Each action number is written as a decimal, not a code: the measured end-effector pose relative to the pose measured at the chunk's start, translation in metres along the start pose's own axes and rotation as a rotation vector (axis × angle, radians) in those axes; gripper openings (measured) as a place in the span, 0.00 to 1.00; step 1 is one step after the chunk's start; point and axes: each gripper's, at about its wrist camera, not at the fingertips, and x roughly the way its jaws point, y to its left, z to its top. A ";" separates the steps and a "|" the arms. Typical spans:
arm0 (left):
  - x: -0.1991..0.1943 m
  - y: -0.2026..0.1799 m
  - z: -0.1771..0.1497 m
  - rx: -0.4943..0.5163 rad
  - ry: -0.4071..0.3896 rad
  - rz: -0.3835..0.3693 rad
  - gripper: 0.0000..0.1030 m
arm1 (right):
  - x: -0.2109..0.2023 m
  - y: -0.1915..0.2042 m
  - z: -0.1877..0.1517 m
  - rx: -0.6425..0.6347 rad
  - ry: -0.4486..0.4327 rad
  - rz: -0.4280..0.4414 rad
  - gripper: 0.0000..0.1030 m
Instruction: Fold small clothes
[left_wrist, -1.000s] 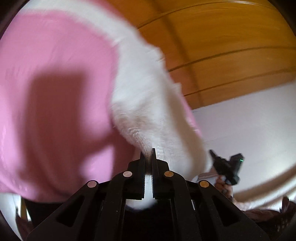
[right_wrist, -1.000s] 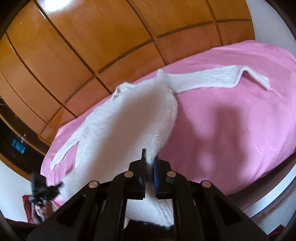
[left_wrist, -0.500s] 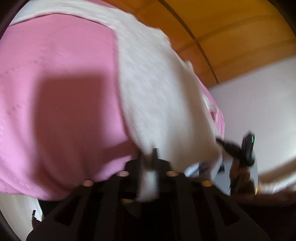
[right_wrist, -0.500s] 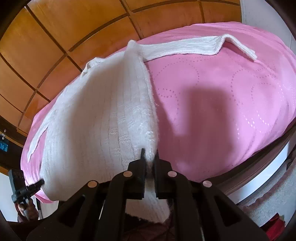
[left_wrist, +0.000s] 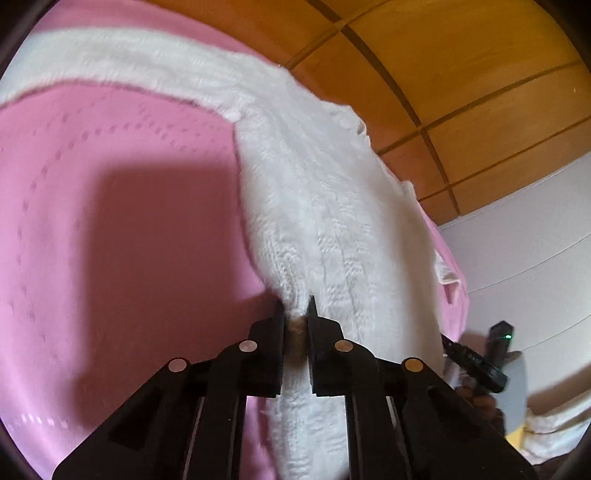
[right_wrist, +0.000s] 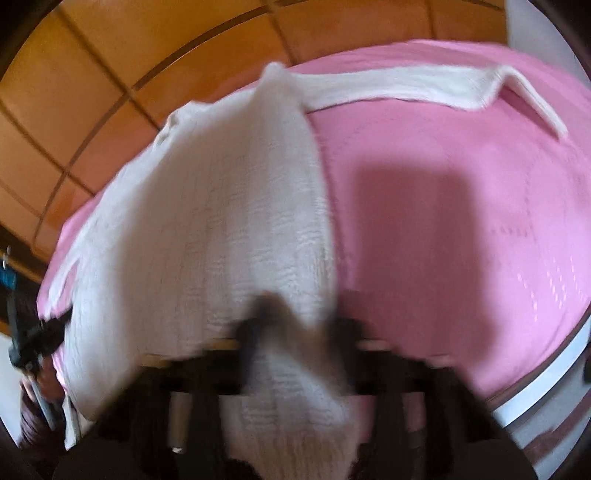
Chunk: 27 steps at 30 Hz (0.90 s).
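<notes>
Holding the white sweater by its near hem, your left gripper and right gripper both pinch it tight. It lies flat on the pink bed. It looks soft, light and floppy, so keep hold of the corners.

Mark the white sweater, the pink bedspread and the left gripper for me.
white sweater (left_wrist: 332, 206): left wrist view, middle of its knitted body.
pink bedspread (left_wrist: 110, 221): left wrist view, bare shaded patch beside the sweater.
left gripper (left_wrist: 296, 310): left wrist view, between fingertips at the hem.
</notes>
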 end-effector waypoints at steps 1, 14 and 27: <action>-0.003 -0.007 -0.001 0.009 -0.018 0.003 0.06 | -0.010 0.004 0.001 -0.014 -0.023 -0.005 0.08; -0.017 -0.015 -0.008 0.130 -0.079 0.348 0.14 | -0.012 -0.001 -0.006 0.025 0.000 0.001 0.17; 0.038 -0.091 -0.026 0.404 -0.072 0.378 0.41 | -0.033 -0.100 0.057 0.389 -0.231 0.005 0.48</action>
